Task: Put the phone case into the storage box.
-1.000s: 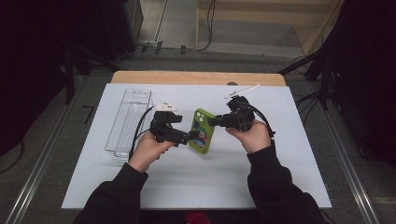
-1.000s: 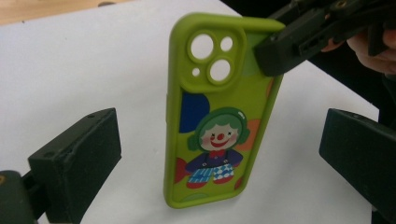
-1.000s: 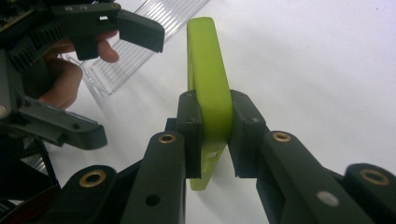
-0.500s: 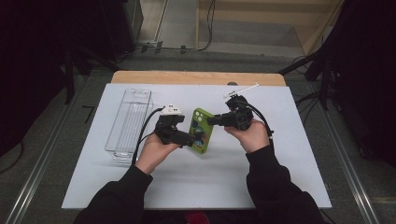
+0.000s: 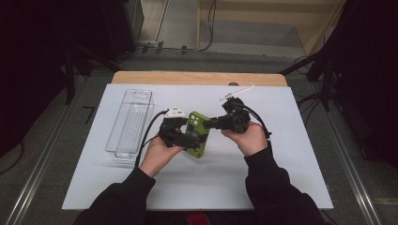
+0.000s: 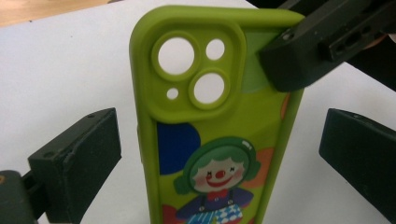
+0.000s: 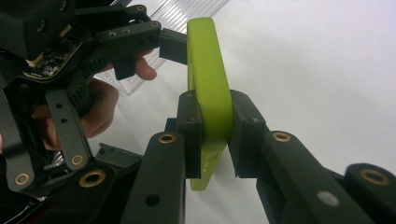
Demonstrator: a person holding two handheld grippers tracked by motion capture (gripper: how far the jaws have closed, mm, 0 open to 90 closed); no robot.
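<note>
Nearest you, there's plenty of bare white table (image 5: 197, 187) between your sleeves and the front edge, and open room out to the right as well. Your forearms come in from the bottom, both hands meeting at the middle of the table.

The green phone case (image 5: 196, 133) sits right there between them, held up off the table. From above, its long axis runs roughly near to far, camera cut-outs at the far end; the clown picture faces your left tool. In the right gripper view you see it edge-on, thin and nearly upright.

Your left tool (image 5: 184, 138) has its jaws spread wide, one either side of the case's lower half, neither pad touching. Your left hand is under it, wrist turned inward.

Your right tool (image 5: 210, 124) is pinching the case at its top corner, beside the camera cut-outs, pads flat on front and back. That hand grips from the right, pointing left.

Off to the left, the clear plastic bin (image 5: 129, 123) lies lengthwise, well apart from the case. Beyond, the table's wooden far edge (image 5: 197, 78).
</note>
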